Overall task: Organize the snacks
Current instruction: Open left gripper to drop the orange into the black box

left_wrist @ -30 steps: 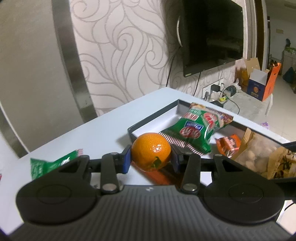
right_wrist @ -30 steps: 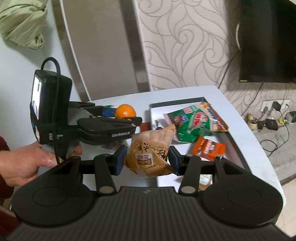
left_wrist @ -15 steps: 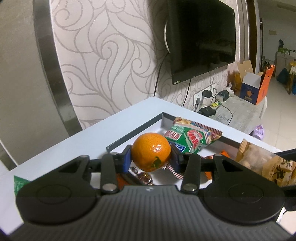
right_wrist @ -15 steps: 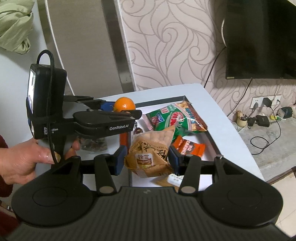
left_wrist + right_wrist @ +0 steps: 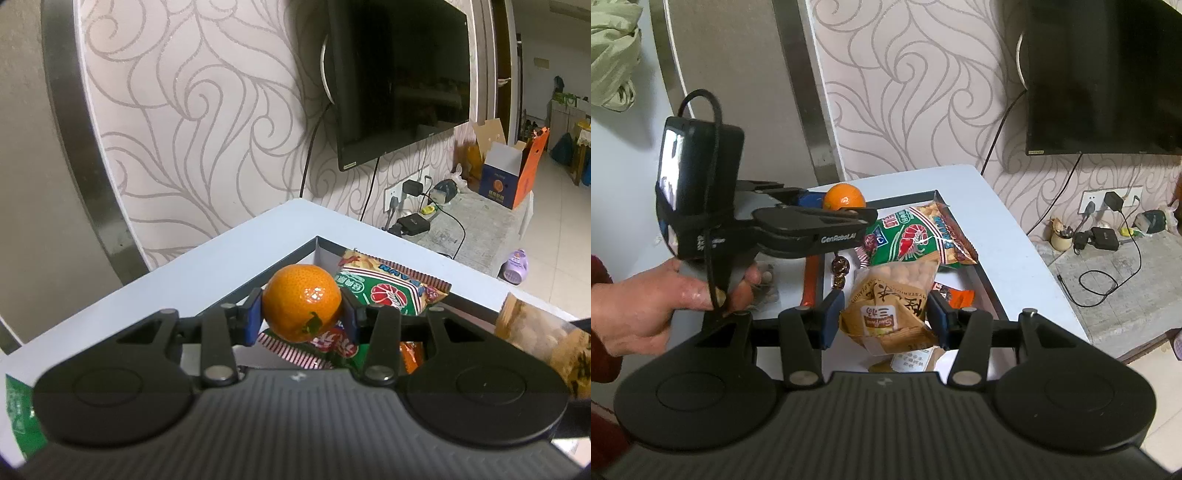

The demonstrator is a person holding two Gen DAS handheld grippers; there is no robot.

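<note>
left gripper point(image 5: 827, 201): matte black, blue pads, "GenRobot.AI" lettering, silver pivot screws, looped black cable; bare hand point(image 5: 646, 306), dark red sleeve.

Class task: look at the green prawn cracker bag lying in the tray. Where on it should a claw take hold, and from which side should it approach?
Grip the green prawn cracker bag by its crimped end seam, coming from above on the tray's right side. The bag lies flat and puffy, so its middle likely slips; the flat seam suits two fingers. The left claw and its orange crowd the other side.

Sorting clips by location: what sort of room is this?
Probably a home living room: a wall-mounted TV on swirl-patterned wallpaper, and a white table carrying a snack tray.
</note>
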